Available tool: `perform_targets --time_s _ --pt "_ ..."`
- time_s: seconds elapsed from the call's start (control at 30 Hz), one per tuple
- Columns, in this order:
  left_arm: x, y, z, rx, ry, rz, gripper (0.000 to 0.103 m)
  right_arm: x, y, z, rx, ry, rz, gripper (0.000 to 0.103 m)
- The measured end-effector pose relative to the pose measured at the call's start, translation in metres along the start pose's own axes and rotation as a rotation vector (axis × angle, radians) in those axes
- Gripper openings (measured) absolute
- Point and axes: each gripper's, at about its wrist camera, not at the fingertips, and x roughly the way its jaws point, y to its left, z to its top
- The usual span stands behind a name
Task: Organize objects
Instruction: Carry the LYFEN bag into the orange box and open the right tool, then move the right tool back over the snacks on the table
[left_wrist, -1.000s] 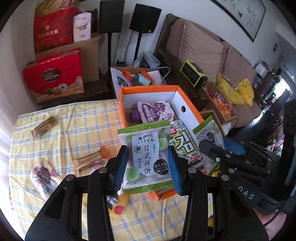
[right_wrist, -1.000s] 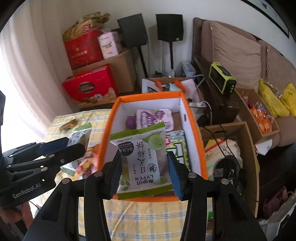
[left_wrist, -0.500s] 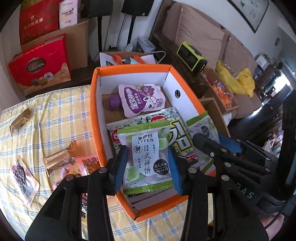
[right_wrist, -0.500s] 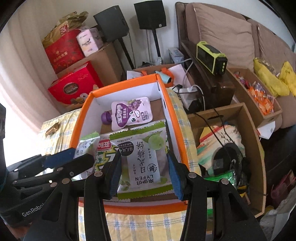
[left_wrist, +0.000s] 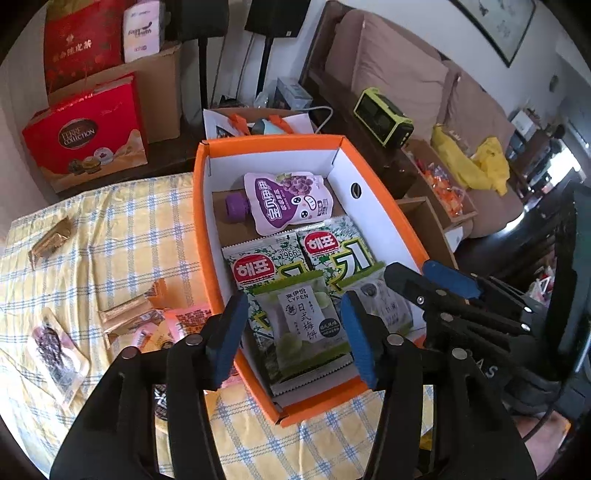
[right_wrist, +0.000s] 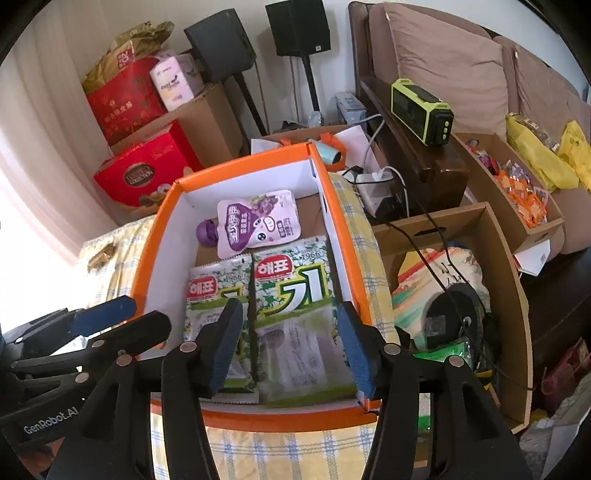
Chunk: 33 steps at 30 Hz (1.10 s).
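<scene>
Over the box (left_wrist: 207, 236), both grippers (left_wrist: 291, 332) (right_wrist: 288, 343) now stand wide, empty. Two packets (left_wrist: 306, 328) (right_wrist: 299, 354) were released inside; more snacks (left_wrist: 55, 343) wait outside.

Seaweed packs (left_wrist: 280, 273) half covered; right packet (right_wrist: 303, 354) print blurred.
</scene>
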Motion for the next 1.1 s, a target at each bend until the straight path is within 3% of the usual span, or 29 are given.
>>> perform_targets --time_s 0.03,0.2,0.3,0.6,0.63,0.77,1.1 --pt "-0.003 0.000 0.000 0.004 -0.007 0.004 0.060 -0.002 0.001 0.001 -0.001 -0.004 0.000 0.055" --pt "-0.018 0.009 -0.001 0.000 -0.031 0.020 0.064 -0.016 0.011 0.002 -0.017 -0.031 0.001 0.055" --pt "-0.025 0.017 -0.001 -0.017 -0.046 0.025 0.074 -0.021 0.018 0.003 -0.029 -0.047 -0.010 0.059" --pt "-0.051 0.051 -0.007 -0.081 -0.116 0.072 0.096 -0.033 0.039 0.002 -0.076 -0.076 -0.047 0.080" --pt "-0.052 0.055 -0.008 -0.086 -0.118 0.078 0.103 -0.034 0.041 0.002 -0.078 -0.082 -0.048 0.085" --pt "-0.062 0.072 -0.016 -0.113 -0.128 0.087 0.103 -0.041 0.053 -0.001 -0.077 -0.115 -0.042 0.102" --pt "-0.094 0.117 -0.029 -0.141 -0.171 0.104 0.103 -0.050 0.090 -0.005 -0.128 -0.116 -0.007 0.103"
